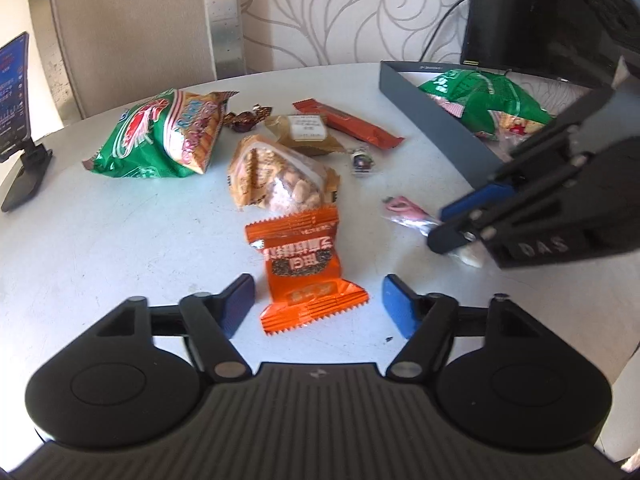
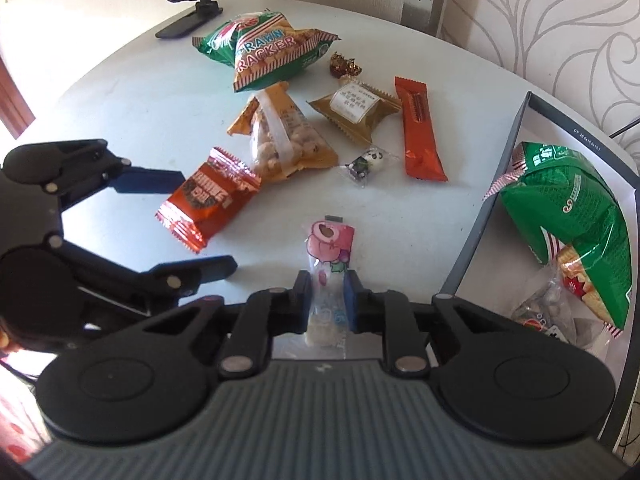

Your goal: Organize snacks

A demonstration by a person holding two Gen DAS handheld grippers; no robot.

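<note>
Left hand-held gripper [image 1: 318, 306] stands wide open and empty, its fingers either side of the orange packet [image 1: 306, 270] on the table [image 1: 100, 248], not touching it. Right hand-held gripper [image 2: 326, 302] is closed on the pink candy packet [image 2: 328, 268], which is pinched near its lower end.

Left to right on the table: a phone stand [image 2: 188, 4] at the far edge, the prawn cracker bag [image 2: 266, 50], the orange packet, the peanut bag [image 2: 280, 136], a brown twist candy [image 2: 344, 65], a gold packet [image 2: 356, 110], a small panda candy [image 2: 366, 162], a red bar [image 2: 420, 128]. At the right sits the box [image 2: 480, 224], holding a green bag [image 2: 572, 220] and some smaller packets beneath it.

Judgement: the task is early; roughly two or three items are boxed, one is in hand, seven remain loose.

Clearance: the near table is bare, giving free approach. The box's near wall stands between the held packet and its place, so a lift over it looks necessary. The green bag fills much of the box; room remains toward its near end.
</note>
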